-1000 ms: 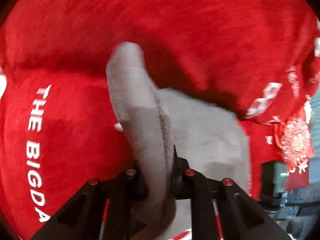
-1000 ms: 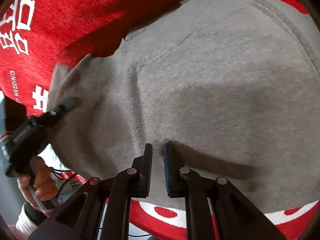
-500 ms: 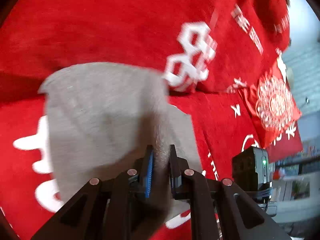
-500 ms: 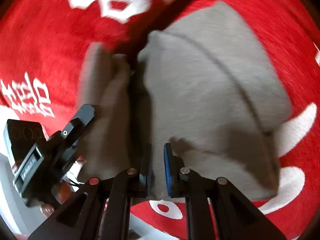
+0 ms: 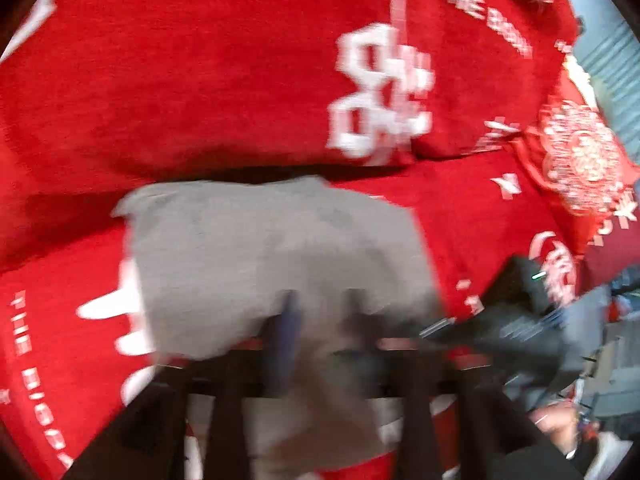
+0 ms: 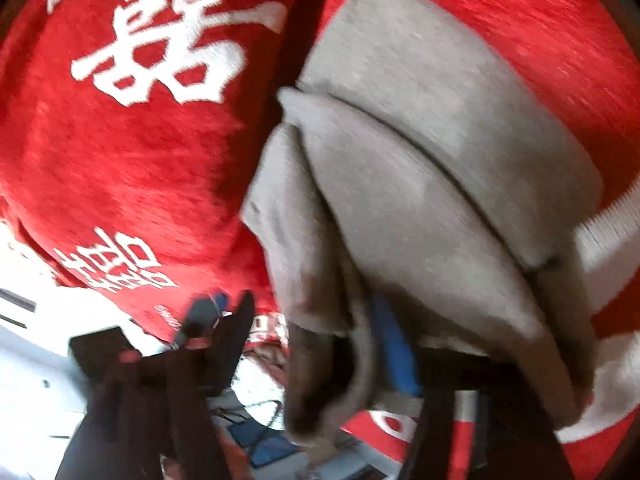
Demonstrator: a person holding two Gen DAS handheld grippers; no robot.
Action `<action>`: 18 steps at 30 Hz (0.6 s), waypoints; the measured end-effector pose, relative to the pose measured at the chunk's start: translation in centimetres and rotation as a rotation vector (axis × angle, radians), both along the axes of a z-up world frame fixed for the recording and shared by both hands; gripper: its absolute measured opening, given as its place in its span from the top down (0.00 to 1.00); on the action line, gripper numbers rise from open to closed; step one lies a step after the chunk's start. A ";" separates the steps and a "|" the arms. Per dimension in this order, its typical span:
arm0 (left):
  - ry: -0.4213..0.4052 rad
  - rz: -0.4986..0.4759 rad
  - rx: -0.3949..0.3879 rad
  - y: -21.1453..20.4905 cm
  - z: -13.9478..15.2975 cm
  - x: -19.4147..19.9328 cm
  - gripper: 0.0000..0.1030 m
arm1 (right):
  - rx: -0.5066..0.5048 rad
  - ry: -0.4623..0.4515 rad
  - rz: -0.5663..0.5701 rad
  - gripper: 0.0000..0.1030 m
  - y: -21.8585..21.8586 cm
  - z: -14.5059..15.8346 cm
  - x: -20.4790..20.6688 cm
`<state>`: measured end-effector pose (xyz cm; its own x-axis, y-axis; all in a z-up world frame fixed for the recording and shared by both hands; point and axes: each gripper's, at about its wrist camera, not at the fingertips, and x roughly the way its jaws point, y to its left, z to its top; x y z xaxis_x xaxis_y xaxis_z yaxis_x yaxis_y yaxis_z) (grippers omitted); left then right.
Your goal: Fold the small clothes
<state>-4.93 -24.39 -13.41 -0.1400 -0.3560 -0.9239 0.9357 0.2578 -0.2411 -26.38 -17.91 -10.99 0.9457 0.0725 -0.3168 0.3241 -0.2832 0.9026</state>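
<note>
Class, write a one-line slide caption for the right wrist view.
Right gripper draped in a folded grey knit garment on a red blanket with white lettering; left gripper alongside.
</note>
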 end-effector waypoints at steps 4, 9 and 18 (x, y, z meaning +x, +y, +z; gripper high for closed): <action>-0.089 0.076 0.009 2.6 -0.2 3.5 0.00 | -0.006 0.010 0.070 0.33 -1.0 -0.1 1.1; -0.078 0.164 0.085 4.7 -3.0 7.8 0.00 | -0.024 0.047 0.239 0.33 -2.0 0.6 4.4; -0.037 0.322 0.145 7.9 -6.6 12.5 0.00 | -0.167 0.104 0.422 0.33 -3.7 3.1 10.5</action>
<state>7.60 -16.50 -20.01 -0.0076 -0.2414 -0.9704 0.8079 0.5704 -0.1482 -15.93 -21.58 -7.91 0.8070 0.3844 -0.4483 0.4710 0.0391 0.8813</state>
